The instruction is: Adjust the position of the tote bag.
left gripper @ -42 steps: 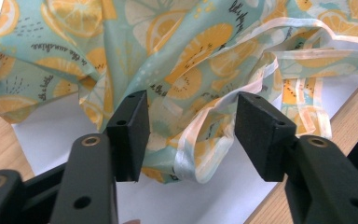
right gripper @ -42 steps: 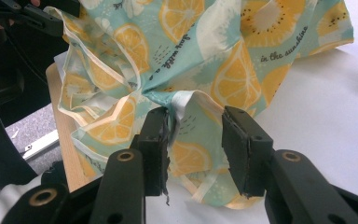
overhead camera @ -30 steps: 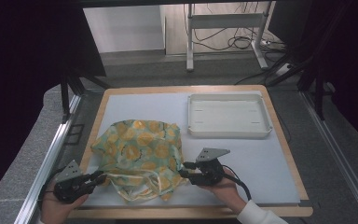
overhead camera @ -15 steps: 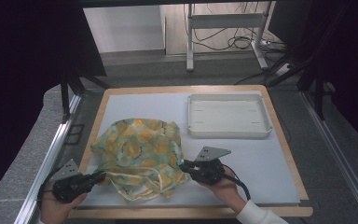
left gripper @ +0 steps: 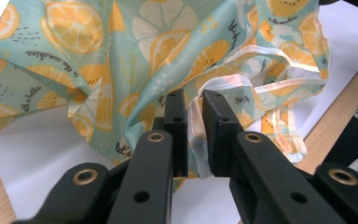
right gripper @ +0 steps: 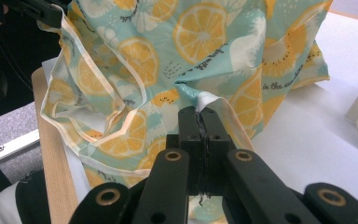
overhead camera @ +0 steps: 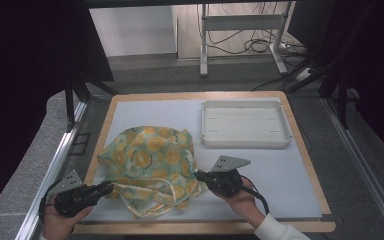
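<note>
In front of me is the white mat (overhead camera: 280, 175) on the wooden table (overhead camera: 300, 145), with a shallow white tray (overhead camera: 246, 124) at the far right and, nearer to me and left of centre, the crumpled lemon-print fabric bag (overhead camera: 150, 160) that I am working on. It lies bunched on the mat, its pale-trimmed edges and straps spilling toward the near edge of the table. I judge the step in hand to be taking hold of the bag at two points so that it can be spread or straightened. My right gripper (right gripper: 204, 108) is clenched tight on a white-trimmed fold at the bag's right side, its jaws having just been closing on it. My left gripper (left gripper: 194, 105) is at the bag's near left edge: a pale hem strip (left gripper: 196, 135) runs between its jaws, which have opened a little and stand slightly apart, so I would not call that a firm hold. Next, I think, the left jaws must pinch fully on the hem before both hands draw apart and lift, keeping the fabric from slipping out.
</note>
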`<action>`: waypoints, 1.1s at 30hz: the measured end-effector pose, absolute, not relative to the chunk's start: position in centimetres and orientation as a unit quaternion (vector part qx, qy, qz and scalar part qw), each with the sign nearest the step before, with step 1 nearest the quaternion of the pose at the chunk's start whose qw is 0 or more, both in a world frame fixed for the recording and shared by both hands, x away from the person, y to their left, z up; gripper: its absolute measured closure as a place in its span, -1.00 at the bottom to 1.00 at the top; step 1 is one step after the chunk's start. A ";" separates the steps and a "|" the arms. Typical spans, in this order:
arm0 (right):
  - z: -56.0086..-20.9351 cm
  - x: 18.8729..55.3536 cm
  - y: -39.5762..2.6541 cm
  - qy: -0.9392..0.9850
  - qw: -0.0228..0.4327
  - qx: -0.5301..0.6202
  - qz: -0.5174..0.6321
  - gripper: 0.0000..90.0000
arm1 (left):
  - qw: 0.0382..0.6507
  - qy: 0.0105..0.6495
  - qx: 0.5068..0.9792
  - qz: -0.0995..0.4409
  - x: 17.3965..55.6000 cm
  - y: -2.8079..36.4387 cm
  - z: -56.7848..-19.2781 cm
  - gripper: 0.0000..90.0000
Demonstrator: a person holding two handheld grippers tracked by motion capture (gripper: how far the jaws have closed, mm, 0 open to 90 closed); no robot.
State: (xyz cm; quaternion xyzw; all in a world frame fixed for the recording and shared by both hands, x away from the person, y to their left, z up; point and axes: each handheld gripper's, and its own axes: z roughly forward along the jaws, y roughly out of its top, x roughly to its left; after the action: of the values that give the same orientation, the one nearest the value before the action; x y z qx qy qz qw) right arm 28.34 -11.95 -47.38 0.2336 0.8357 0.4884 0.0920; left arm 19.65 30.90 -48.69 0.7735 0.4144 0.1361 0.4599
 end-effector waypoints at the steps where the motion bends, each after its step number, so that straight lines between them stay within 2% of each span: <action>1: -47.4 28.3 -11.9 0.835 0.092 0.233 0.490 0.98 | 0.461 0.413 0.774 0.136 19.6 30.9 -48.7 0.80; 13: -47.3 28.7 -11.6 0.834 0.083 0.233 0.493 0.98 | 0.464 0.418 0.769 0.136 19.5 31.1 -48.6 0.83; 20: -46.9 29.0 -11.3 0.832 0.080 0.232 0.498 0.98 | 0.480 0.412 0.762 0.137 18.9 31.6 -48.2 0.77; 28: -46.2 28.5 -11.5 0.827 0.086 0.228 0.507 0.98 | 0.466 0.406 0.777 0.125 18.7 31.3 -48.5 0.93; 33: -45.8 28.7 -11.9 0.822 0.087 0.231 0.513 0.98 | 0.467 0.402 0.776 0.135 18.4 31.2 -47.8 0.96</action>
State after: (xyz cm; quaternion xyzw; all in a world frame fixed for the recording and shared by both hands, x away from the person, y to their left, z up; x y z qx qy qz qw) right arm 28.69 -11.90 -45.81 0.2310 0.8219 0.5133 0.0872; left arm 18.43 31.20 -47.81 0.7762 0.4021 0.1346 0.4667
